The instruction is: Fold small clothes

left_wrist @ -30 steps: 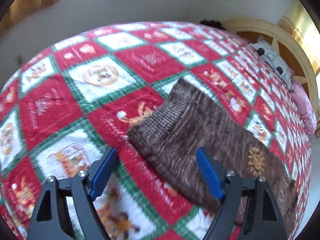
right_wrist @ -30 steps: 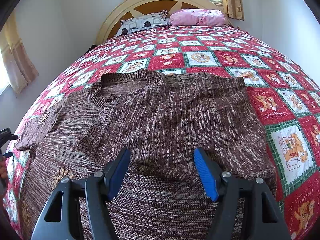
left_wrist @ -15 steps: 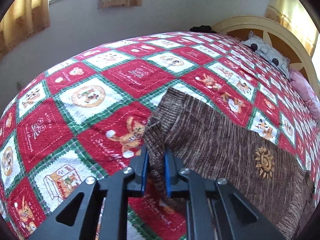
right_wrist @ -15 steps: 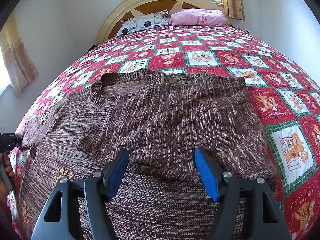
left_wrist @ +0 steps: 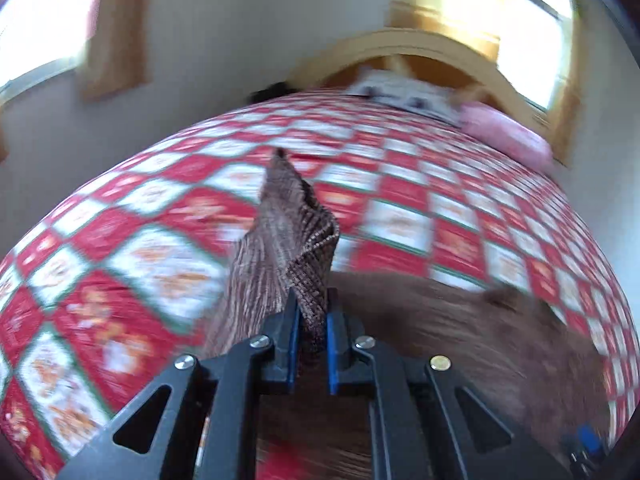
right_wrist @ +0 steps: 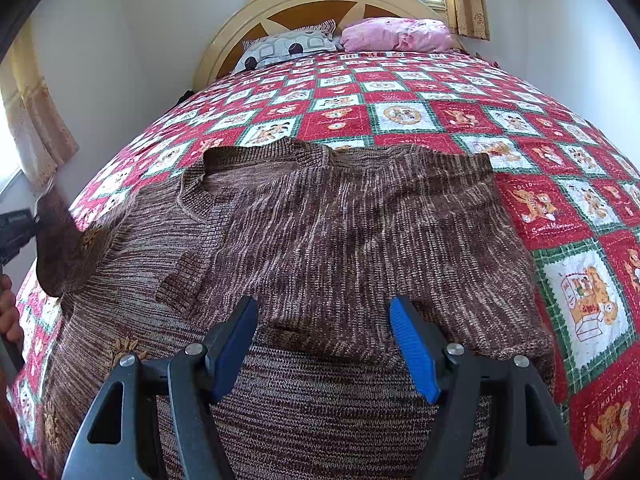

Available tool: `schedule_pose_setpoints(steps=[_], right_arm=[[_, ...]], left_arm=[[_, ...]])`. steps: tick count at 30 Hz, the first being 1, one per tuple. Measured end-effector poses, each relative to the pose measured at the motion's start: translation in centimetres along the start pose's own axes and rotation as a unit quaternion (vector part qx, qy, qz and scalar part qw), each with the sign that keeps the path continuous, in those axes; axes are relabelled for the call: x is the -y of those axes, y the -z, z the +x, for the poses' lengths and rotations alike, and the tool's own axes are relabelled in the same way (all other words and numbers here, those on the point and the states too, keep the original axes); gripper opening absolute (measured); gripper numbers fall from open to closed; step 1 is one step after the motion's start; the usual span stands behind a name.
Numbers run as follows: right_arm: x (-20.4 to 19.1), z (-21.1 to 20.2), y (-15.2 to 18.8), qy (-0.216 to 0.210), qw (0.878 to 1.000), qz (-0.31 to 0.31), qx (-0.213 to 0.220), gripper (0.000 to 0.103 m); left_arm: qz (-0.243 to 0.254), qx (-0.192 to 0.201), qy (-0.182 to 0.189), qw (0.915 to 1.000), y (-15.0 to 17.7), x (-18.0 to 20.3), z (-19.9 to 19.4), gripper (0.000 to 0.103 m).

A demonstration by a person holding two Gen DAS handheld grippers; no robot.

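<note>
- One fold looks done: the right side of the brown knit sweater (right_wrist: 344,232) already lies turned in over its middle, short sleeve on top, as the garment rests spread on the bed's quilt (right_wrist: 400,116), below the headboard (right_wrist: 320,4).
- The second side fold is under way, in my reading. The left hand-held gripper (left_wrist: 311,320) is clamped on the left sleeve (left_wrist: 292,236), jaws closing the last bit with the knit pinched between the blue pads, and the sleeve stands lifted off the quilt.
- The right hand-held gripper (right_wrist: 324,344) hangs open over the sweater's lower half, on the side away from the headboard, with nothing between its jaws.
- Left to do, as I judge it: lay that sleeve across the middle, then fold the hem up toward the neckline.
- Against a second ago: the left jaws were wide apart above a flat sleeve; now they grip it, raised and swung toward the sweater's middle, the view blurred. The right view matches.
</note>
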State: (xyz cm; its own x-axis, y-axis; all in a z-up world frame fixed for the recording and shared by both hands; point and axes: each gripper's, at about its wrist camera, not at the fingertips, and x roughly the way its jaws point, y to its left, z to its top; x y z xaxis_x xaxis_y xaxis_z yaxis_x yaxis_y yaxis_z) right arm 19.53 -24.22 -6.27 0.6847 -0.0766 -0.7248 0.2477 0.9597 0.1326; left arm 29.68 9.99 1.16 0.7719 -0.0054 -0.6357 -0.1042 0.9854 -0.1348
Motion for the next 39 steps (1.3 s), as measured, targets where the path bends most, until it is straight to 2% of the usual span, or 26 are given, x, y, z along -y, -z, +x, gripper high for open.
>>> schedule_pose_setpoints(steps=[3,5,8,11,14,17,19,21,24,26,28,31,34,39], right_arm=[[0.0,0.0,0.0,0.001,1.000,0.000,0.000,0.070],[0.1,0.0,0.0,0.000,1.000,0.000,0.000,0.070],[0.0,0.0,0.0,-0.001,1.000,0.001,0.000,0.070],[-0.1,0.0,0.0,0.001,1.000,-0.001,-0.001,0.070],[-0.2,0.1,0.0,0.003,1.000,-0.004,-0.002,0.072],[-0.4,0.2,0.0,0.004,1.000,-0.009,-0.003,0.074],[-0.4,0.0,0.0,0.003,1.000,-0.008,0.000,0.074],[-0.1,-0.2,0.0,-0.002,1.000,-0.003,0.005,0.074],[0.4,-1.1,-0.3,-0.030,0.999,0.016,0.019,0.073],[0.4,-1.9,-0.9,-0.069,0.996,0.035,0.036,0.073],[-1.1,-1.9,-2.3,-0.110,0.993,0.043,0.028,0.073],[-4.4,-0.4,-4.4,-0.150,0.988,0.021,0.009,0.073],[-8.2,3.1,-5.8,-0.164,0.986,-0.012,-0.030,0.073],[-12.0,8.8,-7.0,-0.141,0.987,-0.028,-0.066,0.064]], left_arm=[[0.051,-0.013,0.051,0.9973,2.7,5.5,-0.9,0.011],[0.073,-0.029,0.070,0.9945,4.3,7.8,-0.6,0.011],[0.091,-0.070,0.062,0.9914,6.5,10.1,0.7,0.012],[0.095,-0.102,0.055,0.9887,7.5,10.4,2.0,0.012],[0.088,-0.111,0.075,0.9870,6.7,9.6,1.2,0.021],[0.074,-0.123,0.090,0.9855,6.7,7.8,-0.1,0.039],[0.059,-0.104,0.084,0.9893,7.6,6.6,-2.1,0.064],[0.044,-0.072,0.052,0.9951,8.3,4.5,-3.7,0.072],[0.041,-0.065,0.022,0.9968,9.1,2.0,-4.1,0.072],[0.033,-0.074,0.013,0.9966,9.4,0.9,-3.2,0.072],[0.000,-0.092,0.008,0.9957,9.8,0.0,-2.4,0.071],[-0.041,-0.080,-0.002,0.9960,10.0,-1.0,-2.6,0.072],[-0.066,-0.080,0.016,0.9945,10.1,-1.8,-2.4,0.074],[-0.088,-0.069,0.036,0.9931,10.5,-2.5,-2.7,0.074]])
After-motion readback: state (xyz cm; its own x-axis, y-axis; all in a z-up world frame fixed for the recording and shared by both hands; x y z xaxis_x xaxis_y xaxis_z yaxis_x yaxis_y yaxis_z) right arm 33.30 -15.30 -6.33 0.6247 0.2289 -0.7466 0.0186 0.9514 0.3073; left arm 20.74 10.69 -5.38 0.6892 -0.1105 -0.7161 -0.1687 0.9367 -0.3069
